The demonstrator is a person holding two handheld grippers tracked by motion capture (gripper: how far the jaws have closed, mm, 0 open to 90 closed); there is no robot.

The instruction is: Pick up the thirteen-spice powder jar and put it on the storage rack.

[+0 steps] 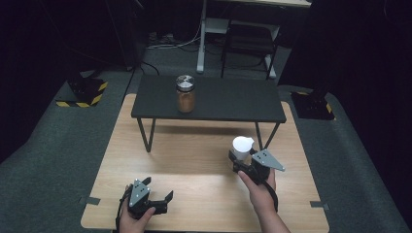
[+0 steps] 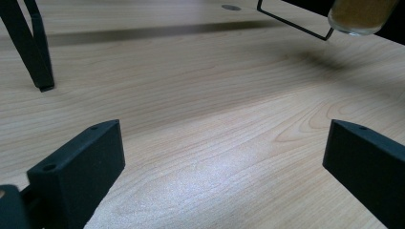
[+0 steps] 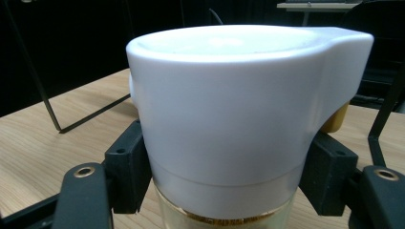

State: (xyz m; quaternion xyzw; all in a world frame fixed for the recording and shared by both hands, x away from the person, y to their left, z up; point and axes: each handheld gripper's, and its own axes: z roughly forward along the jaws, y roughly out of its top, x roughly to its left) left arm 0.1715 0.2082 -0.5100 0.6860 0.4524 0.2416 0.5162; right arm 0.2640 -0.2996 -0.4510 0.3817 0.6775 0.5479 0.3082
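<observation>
A clear container with a white spouted lid [image 1: 241,144] and yellowish-brown contents is held just in front of the black side table's right leg. My right gripper [image 1: 242,158] is shut on it. In the right gripper view the black jaws press on both sides of the container [image 3: 229,109], just under its lid, and the right gripper [image 3: 224,188] holds it upright. My left gripper [image 1: 158,189] rests near the table's front left with its jaws wide apart. Between the left gripper [image 2: 224,157] jaws there is only bare wood. The container's bottom [image 2: 363,16] hangs above the wood at the top right.
A low black side table [image 1: 228,99] stands on the back half of the wooden table [image 1: 194,160]. On it stands a glass jar with a silver lid and brown contents [image 1: 185,94]. One thin black leg [image 2: 36,52] stands ahead of the left gripper.
</observation>
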